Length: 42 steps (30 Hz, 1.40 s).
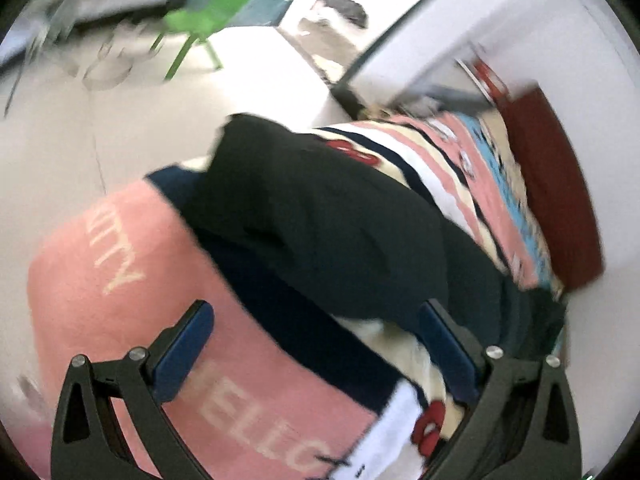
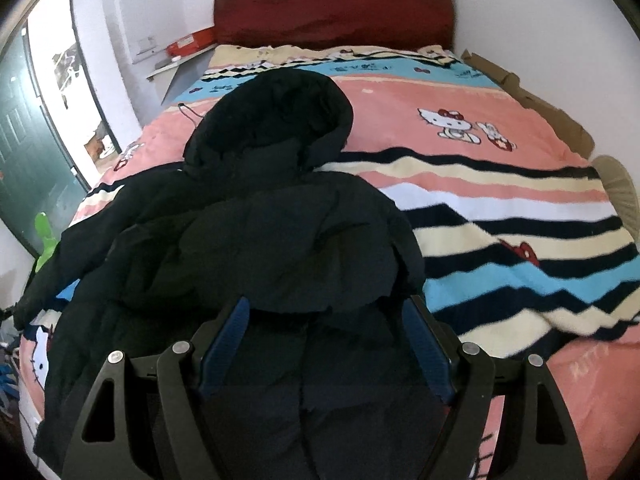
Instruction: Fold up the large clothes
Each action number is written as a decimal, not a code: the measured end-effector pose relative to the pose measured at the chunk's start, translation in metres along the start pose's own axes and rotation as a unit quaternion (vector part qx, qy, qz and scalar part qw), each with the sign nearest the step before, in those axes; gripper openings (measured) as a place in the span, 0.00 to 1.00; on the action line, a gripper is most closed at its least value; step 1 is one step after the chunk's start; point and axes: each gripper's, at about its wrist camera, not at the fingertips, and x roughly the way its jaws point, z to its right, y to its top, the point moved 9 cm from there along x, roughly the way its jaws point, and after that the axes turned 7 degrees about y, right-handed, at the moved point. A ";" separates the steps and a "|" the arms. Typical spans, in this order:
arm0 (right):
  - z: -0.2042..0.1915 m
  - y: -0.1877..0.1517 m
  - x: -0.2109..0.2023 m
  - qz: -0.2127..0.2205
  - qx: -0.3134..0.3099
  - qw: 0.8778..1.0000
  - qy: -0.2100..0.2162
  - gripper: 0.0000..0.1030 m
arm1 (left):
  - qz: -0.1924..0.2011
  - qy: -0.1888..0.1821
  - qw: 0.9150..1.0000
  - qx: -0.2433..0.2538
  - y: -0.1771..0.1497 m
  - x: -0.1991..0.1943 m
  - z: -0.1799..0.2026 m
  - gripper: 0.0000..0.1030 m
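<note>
A large black hooded puffer jacket [image 2: 256, 240] lies on the bed, hood [image 2: 276, 120] toward the headboard, one sleeve folded across its body. My right gripper [image 2: 326, 312] is open, its blue pads spread just above the jacket's lower middle. In the blurred left wrist view the jacket [image 1: 320, 224] lies across the blanket, and my left gripper [image 1: 316, 320] is open above the blanket's pink edge, near the jacket's hem, holding nothing.
A striped pink cartoon-cat blanket [image 2: 480, 184] covers the bed, with a dark red headboard [image 2: 332, 12] at the far end. A green plastic chair [image 1: 204, 20] stands on the pale floor left of the bed. Cardboard [image 2: 552, 108] lines the bed's right side. A green door [image 2: 24, 148] is at left.
</note>
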 end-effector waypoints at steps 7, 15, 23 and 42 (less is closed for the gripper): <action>-0.006 -0.010 -0.006 -0.007 0.006 1.000 -0.019 0.76 | -0.008 -0.061 0.994 -0.085 0.040 0.017 -0.007 0.98; 0.003 -0.017 -0.031 0.005 0.008 0.999 -0.043 0.76 | -0.021 -0.048 0.989 -0.137 0.055 0.042 -0.021 0.37; 0.030 -0.029 -0.049 0.014 0.030 0.998 -0.052 0.76 | 0.004 -0.085 0.991 -0.102 0.065 0.024 0.005 0.15; 0.111 -0.047 -0.078 0.056 0.076 0.995 -0.025 0.76 | 0.084 -0.103 0.990 0.041 0.042 -0.112 0.156 0.13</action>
